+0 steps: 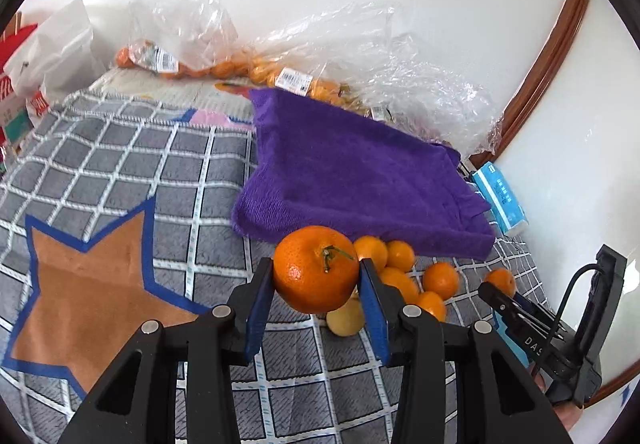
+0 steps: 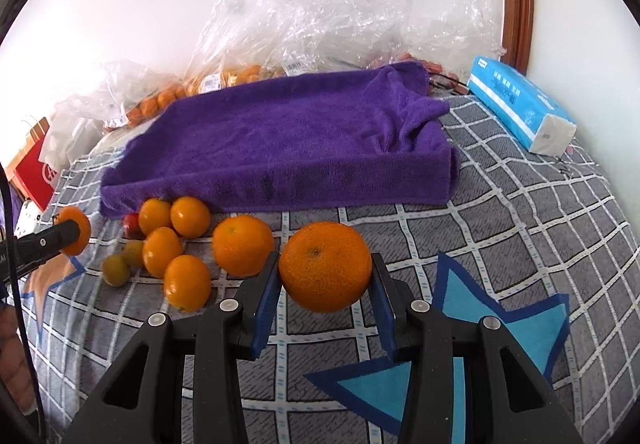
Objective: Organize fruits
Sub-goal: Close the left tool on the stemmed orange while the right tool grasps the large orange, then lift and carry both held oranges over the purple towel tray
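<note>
My left gripper [image 1: 316, 276] is shut on a large orange with a green stem [image 1: 316, 270], held above the grey checked cloth [image 1: 120, 172]. My right gripper [image 2: 325, 276] is shut on another large orange [image 2: 325, 267]; it also shows in the left wrist view [image 1: 500, 286]. The left gripper shows at the left edge of the right wrist view [image 2: 72, 230]. Several small oranges [image 2: 176, 244] and small yellow fruits [image 2: 116, 270] lie loose in front of a tray covered by a purple towel [image 2: 288, 140]. The tray also shows in the left wrist view [image 1: 352, 172].
Clear plastic bags of oranges [image 1: 256, 68] lie against the white wall behind the tray. A blue tissue pack [image 2: 520, 104] lies at the right. A red box [image 2: 34, 172] and a white bag [image 1: 56, 44] stand at the left. A brown wooden frame [image 1: 556, 44] runs along the right.
</note>
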